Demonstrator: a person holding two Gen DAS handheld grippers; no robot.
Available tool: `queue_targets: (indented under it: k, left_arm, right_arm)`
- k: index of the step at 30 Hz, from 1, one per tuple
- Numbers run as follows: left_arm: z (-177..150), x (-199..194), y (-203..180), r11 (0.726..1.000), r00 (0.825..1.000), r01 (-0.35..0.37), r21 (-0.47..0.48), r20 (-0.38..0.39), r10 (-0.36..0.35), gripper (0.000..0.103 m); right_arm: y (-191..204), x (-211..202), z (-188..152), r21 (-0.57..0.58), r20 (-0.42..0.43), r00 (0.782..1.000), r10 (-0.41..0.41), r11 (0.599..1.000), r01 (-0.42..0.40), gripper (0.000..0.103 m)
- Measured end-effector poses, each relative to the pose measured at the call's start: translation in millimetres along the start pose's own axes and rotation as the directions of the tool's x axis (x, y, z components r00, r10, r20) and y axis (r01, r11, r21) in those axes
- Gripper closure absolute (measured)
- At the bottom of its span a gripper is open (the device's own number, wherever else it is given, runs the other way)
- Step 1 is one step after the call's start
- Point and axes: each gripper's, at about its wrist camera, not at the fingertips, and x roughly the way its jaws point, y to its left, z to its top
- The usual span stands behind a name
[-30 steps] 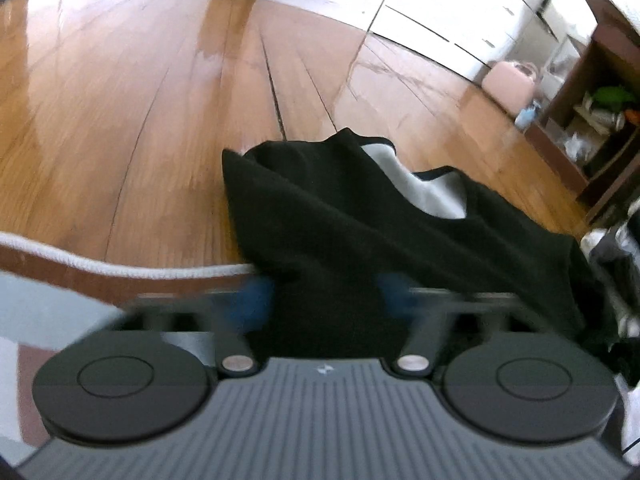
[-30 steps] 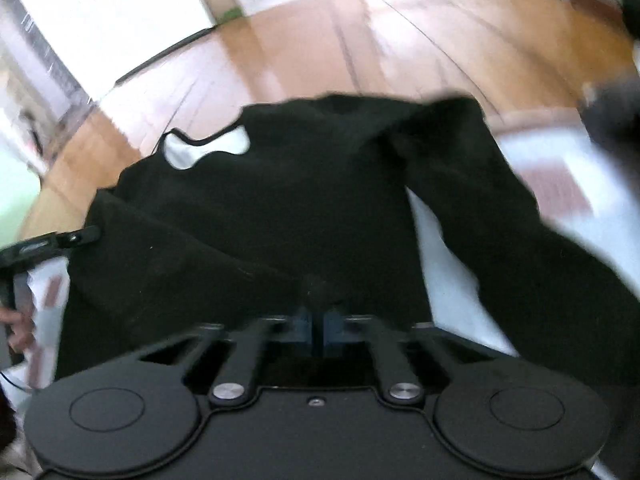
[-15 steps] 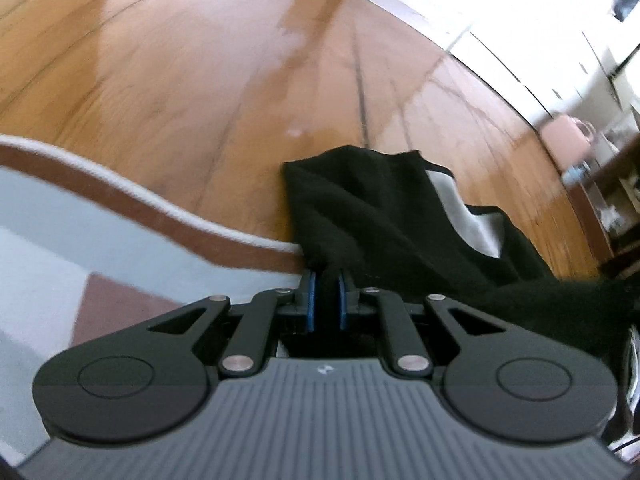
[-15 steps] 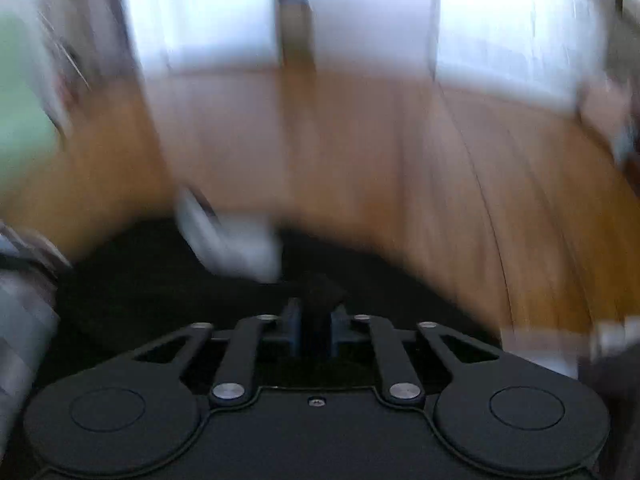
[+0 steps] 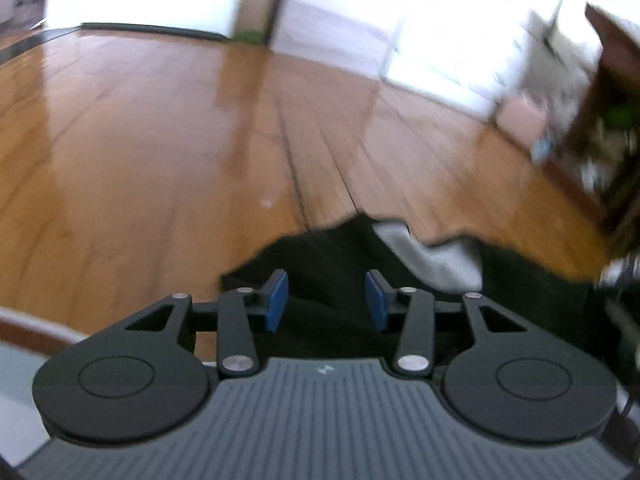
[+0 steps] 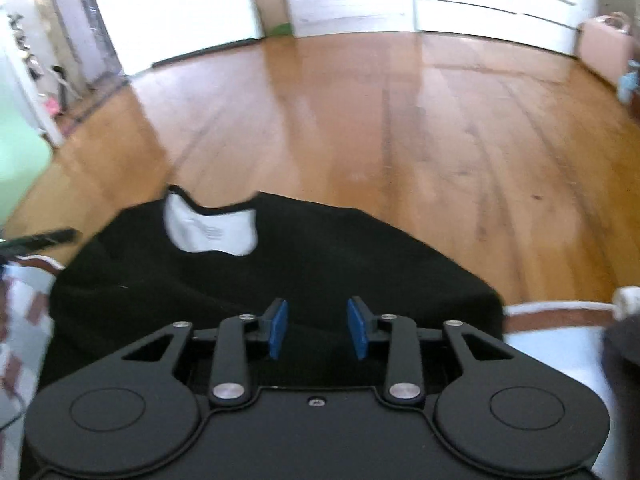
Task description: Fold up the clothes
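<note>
Bright daylight blows out the top of both frames to white and lays glare streaks on the wooden floor [image 5: 168, 132]. Motion blur smears the right edge; fisheye bends the floorboards.

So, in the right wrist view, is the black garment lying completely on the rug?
No: the far part of the black garment lies on the wooden floor, past the rug edge.
</note>
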Motion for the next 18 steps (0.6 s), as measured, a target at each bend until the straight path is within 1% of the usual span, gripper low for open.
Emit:
queue_targets:
  k: [1,2,4,5,6,7,8,9,10,12,13,14,15,16,17,18]
  left_arm:
    - [-0.8,7.3,-9.1,0.998,1.000,-0.019,0.064,-0.021,0.020,0.055]
    - [-3.5,10.8,-15.8,0.992,0.999,-0.040,0.117,-0.028,0.044,0.050]
    - [-8.0,20.8,-26.6,0.977,0.996,-0.048,0.210,-0.064,0.063,0.044]
    - [-10.3,26.5,-28.8,0.973,0.994,-0.041,0.227,-0.091,0.063,0.044]
    - [-12.5,32.3,-29.8,0.972,0.991,-0.031,0.234,-0.120,0.060,0.044]
    - [-14.8,37.7,-28.5,0.976,0.988,-0.031,0.216,-0.139,0.062,0.041]
    - [-16.1,38.9,-25.4,0.982,0.988,-0.036,0.186,-0.139,0.062,0.033]
    - [-17.1,38.8,-22.1,0.987,0.989,-0.041,0.156,-0.133,0.062,0.031]
    - [-18.1,38.3,-20.7,0.988,0.990,-0.041,0.147,-0.128,0.060,0.030]
    - [-20.4,36.7,-20.7,0.987,0.992,-0.036,0.160,-0.117,0.055,0.030]
    - [-21.8,35.4,-22.0,0.984,0.992,-0.034,0.176,-0.111,0.054,0.040]
    - [-22.0,32.6,-23.7,0.982,0.994,-0.020,0.190,-0.103,0.041,0.086]
    - [-19.8,29.3,-26.5,0.979,0.995,-0.008,0.203,-0.100,0.028,0.098]
    - [-16.7,24.3,-29.9,0.975,0.995,-0.026,0.222,-0.083,0.046,0.101]
    - [-13.5,18.8,-33.3,0.969,0.996,-0.056,0.242,-0.060,0.072,0.101]
    - [-8.7,11.3,-32.6,0.968,0.996,-0.080,0.237,-0.029,0.089,0.101]
  right_arm:
    - [1.7,1.6,-0.1,0.003,0.003,1.000,0.015,1.000,-0.015,0.064]
    - [2.8,4.3,-2.1,0.012,0.004,1.000,0.022,1.000,-0.022,0.064]
    - [4.5,12.0,-6.5,0.023,-0.006,1.000,0.018,1.000,-0.017,0.064]
    - [5.2,16.7,-8.7,0.027,-0.015,1.000,0.010,1.000,-0.009,0.064]
    - [5.9,21.2,-11.3,0.028,-0.025,1.000,0.000,1.000,0.000,0.061]
    - [6.6,25.5,-15.1,0.020,-0.036,0.999,-0.015,1.000,0.016,0.055]
    - [6.6,29.3,-18.4,0.011,-0.045,0.999,-0.031,0.999,0.032,0.051]
    - [6.7,31.8,-22.1,0.000,-0.053,0.997,-0.054,0.999,0.054,0.044]
    - [6.8,34.7,-25.1,-0.008,-0.058,0.996,-0.071,0.997,0.070,0.043]
    - [7.1,37.5,-31.1,-0.025,-0.056,0.996,-0.068,0.997,0.066,0.045]
    - [8.9,35.7,-33.1,-0.048,-0.044,0.997,-0.056,0.997,0.054,0.066]
    - [14.0,32.8,-34.0,-0.096,-0.028,0.997,-0.076,0.993,0.073,0.088]
    - [19.0,29.9,-34.8,-0.143,-0.011,0.995,-0.094,0.985,0.092,0.097]
    - [23.4,26.0,-34.9,-0.182,0.009,0.994,-0.110,0.977,0.109,0.097]
    - [25.3,18.8,-32.3,-0.192,0.040,0.993,-0.115,0.974,0.121,0.097]
    - [27.3,11.5,-29.6,-0.201,0.071,0.990,-0.120,0.971,0.133,0.097]
